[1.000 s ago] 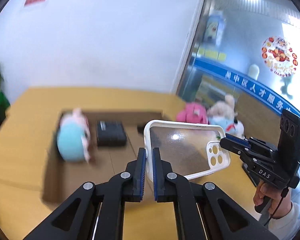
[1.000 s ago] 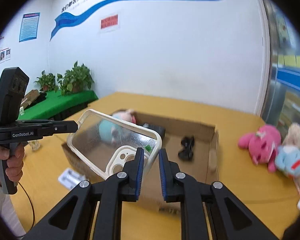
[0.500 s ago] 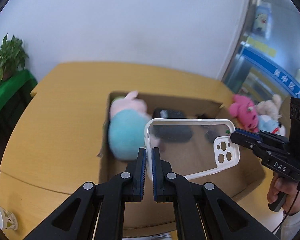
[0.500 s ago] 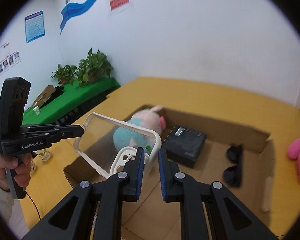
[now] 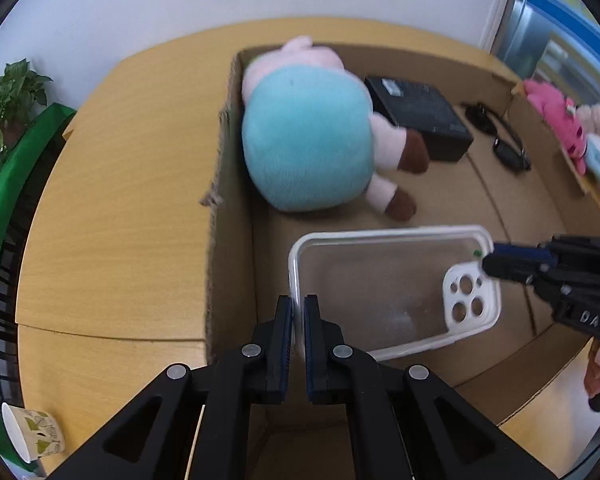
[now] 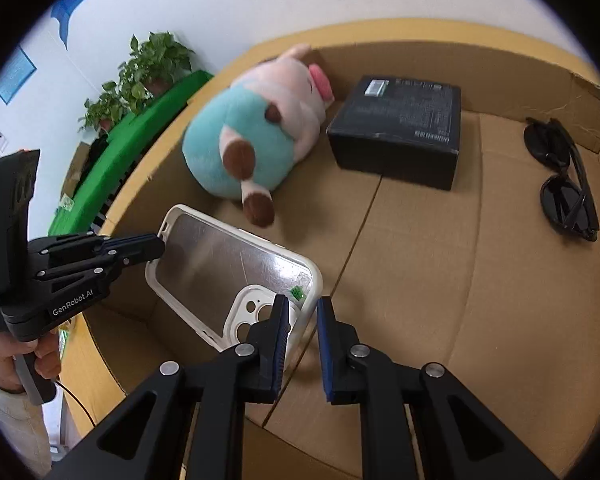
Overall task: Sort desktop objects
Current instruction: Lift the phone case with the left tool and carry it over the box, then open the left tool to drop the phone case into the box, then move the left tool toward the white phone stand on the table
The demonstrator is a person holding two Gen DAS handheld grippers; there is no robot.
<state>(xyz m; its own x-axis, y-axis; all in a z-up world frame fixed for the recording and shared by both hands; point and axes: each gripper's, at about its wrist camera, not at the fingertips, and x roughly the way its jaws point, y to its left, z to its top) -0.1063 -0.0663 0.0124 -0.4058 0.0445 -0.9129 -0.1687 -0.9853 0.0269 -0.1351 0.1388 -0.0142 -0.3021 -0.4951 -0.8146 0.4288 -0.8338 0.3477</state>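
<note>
Now over the open brown cardboard box [image 6: 500, 92]: clear, white-rimmed phone case [image 5: 384, 284].
Pinched at opposite ends by left tongs [image 5: 298, 322] and right tongs [image 6: 302, 328], kept level, probably for laying inside.

Right gripper [image 6: 302, 316] pinches clear phone case [image 6: 224, 268] corner; left gripper [image 6: 160, 246] clamps opposite end. Ahead in cardboard box [image 6: 500, 80]: plush pig [image 6: 252, 136], black box [image 6: 400, 128], sunglasses [image 6: 564, 184].

Clear white-rimmed phone case [image 5: 384, 288] above cardboard box [image 5: 500, 208]
</note>
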